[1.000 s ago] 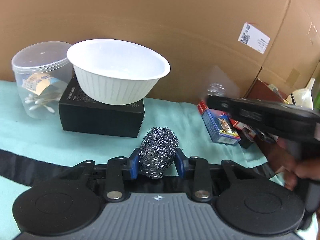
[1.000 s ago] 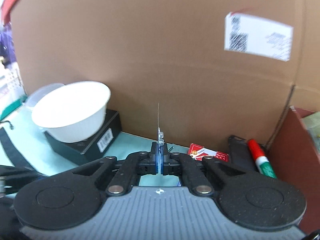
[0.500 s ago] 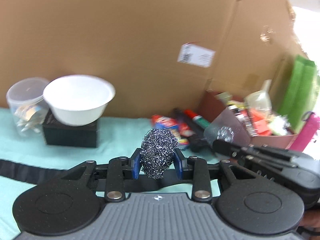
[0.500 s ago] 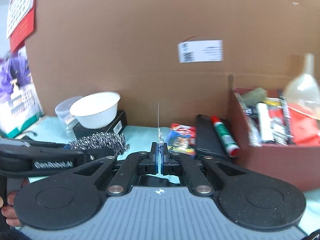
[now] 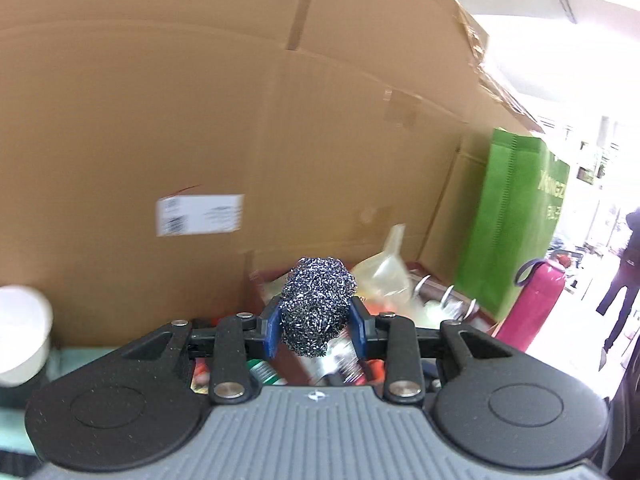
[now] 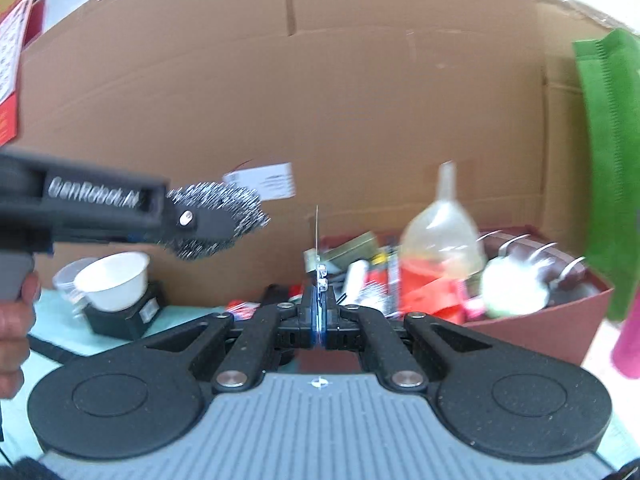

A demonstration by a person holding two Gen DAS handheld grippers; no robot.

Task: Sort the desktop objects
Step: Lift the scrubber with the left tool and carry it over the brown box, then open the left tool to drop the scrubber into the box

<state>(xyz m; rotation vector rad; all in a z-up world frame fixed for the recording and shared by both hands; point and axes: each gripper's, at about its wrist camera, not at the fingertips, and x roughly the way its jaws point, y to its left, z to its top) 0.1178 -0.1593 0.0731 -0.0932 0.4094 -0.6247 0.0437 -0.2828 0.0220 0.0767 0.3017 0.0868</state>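
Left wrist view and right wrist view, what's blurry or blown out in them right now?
Left wrist view: the steel wool ball in the left gripper is sharp, the shipping label is smeared, and the far right is blown out white. Right wrist view: the red box contents and funnel are motion-blurred; the right gripper stays crisp.

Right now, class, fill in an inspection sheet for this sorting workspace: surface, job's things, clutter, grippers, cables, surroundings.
Surface: teal cloth on the table.
Job's things: steel wool ball; thin clear piece; full red box.
Clutter: white bowl on a black box; funnel.
Grippers: left gripper shut on the ball; right gripper shut on the clear piece.
Cables: nothing seen.
Surroundings: cardboard wall, green bag.
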